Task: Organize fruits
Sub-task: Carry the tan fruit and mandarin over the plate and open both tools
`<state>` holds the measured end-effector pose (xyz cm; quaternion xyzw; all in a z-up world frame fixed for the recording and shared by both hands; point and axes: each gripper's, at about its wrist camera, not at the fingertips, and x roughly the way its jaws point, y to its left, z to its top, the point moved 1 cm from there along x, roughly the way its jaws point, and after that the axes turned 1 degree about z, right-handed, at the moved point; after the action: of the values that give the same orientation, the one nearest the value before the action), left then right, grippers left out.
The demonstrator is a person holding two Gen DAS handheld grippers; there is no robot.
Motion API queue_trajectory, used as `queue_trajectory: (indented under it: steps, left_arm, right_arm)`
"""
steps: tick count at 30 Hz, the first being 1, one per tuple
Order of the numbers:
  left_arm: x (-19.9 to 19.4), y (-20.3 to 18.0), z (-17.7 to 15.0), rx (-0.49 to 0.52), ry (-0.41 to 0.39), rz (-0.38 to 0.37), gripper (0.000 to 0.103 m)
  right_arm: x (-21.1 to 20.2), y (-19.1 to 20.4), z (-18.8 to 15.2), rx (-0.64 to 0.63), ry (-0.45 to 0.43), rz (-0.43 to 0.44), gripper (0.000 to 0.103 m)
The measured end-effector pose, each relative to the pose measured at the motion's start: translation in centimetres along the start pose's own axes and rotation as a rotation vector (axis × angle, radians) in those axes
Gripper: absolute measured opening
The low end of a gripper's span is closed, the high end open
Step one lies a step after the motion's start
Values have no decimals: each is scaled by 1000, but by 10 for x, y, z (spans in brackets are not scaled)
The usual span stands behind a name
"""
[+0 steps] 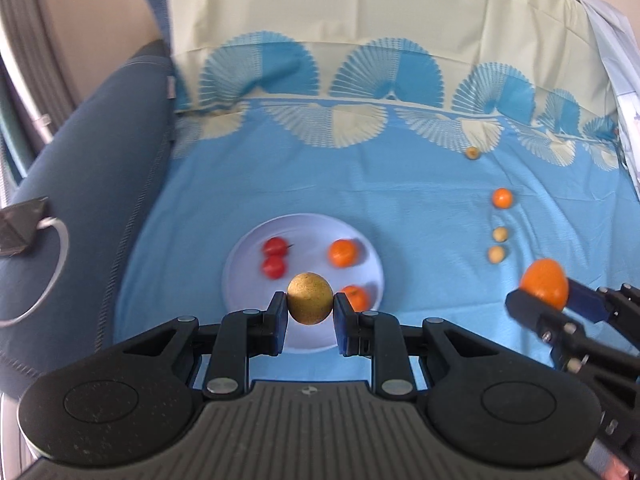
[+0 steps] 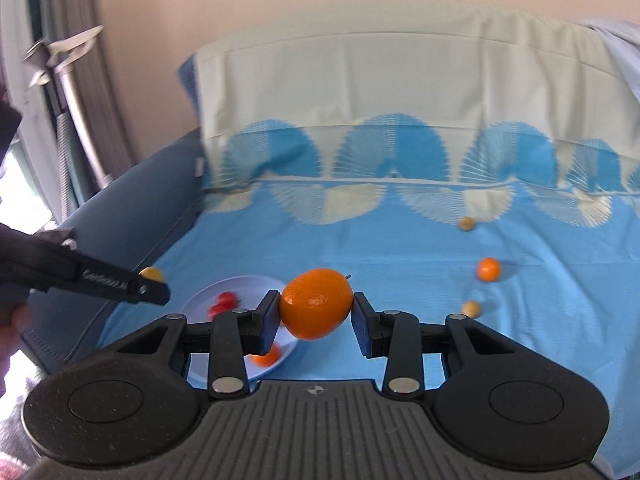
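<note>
My left gripper is shut on a speckled yellow-brown fruit and holds it above the near part of a pale blue plate. The plate holds two red cherry tomatoes and two small oranges. My right gripper is shut on an orange kumquat, held above the blue cloth to the right of the plate. It also shows in the left wrist view. Loose on the cloth at the right lie a small orange and three small yellowish fruits.
The blue and cream patterned cloth covers a seat and its backrest. A dark blue cushion or armrest runs along the left side. A window with curtain and metal pole stands at far left.
</note>
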<state>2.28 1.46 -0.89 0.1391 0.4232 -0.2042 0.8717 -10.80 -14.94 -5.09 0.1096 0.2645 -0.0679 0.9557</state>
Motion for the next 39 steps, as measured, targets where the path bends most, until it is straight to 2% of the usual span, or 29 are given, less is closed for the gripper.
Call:
queue_trajectory:
  steps: [7, 16, 26, 39]
  left_arm:
    - [-27, 37, -31, -60, -9, -10, 27]
    - [-45, 71, -54, -134, -29, -7, 27]
    - [-45, 92, -64, -181, -24, -10, 27]
    - [-28, 98, -61, -206, 8, 1, 27]
  right_arm:
    - [-15, 58, -13, -95, 35, 71, 40]
    - [-32, 103, -18, -215, 19, 81, 40]
    - [-34, 120, -21, -260, 26, 73, 40]
    - [-22, 115, -23, -238, 63, 68, 40]
